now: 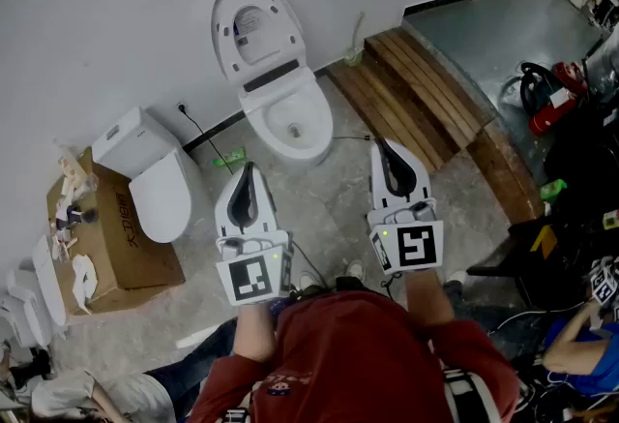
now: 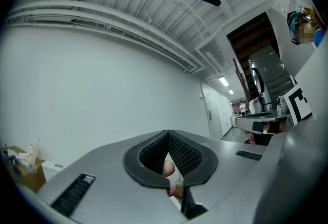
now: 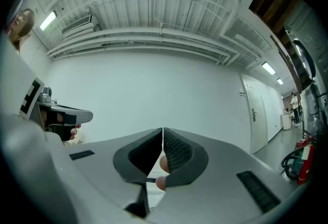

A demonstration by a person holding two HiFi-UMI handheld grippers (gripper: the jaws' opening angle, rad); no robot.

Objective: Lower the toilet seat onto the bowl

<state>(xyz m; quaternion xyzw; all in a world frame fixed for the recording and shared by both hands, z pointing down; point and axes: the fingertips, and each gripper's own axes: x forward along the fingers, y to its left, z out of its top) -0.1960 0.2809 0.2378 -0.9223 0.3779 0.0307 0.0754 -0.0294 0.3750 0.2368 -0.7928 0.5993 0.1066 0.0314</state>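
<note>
Bare concrete floor [image 1: 338, 208] and a white wall [image 1: 106, 15] frame a toilet [image 1: 280, 90] whose toilet seat [image 1: 225, 29] stands upright, leaning back toward the wall, with the bowl [image 1: 253, 126] open below it. A person in a red top holds the left gripper [image 1: 249, 169] and the right gripper [image 1: 381, 148] side by side, well short of the toilet and touching nothing, both aimed roughly at it. Left fingers [image 2: 185, 155] and right fingers [image 3: 177, 150] alike are pressed together with nothing between them, a ready posture suggesting the reach has not begun. The seat probably rests past its balance point, so it would need a nudge forward near its top rim before being eased down. A second toilet [image 1: 160, 189], lid down, and a cardboard box [image 1: 121, 237] sit off to the left, out of the way.
</note>
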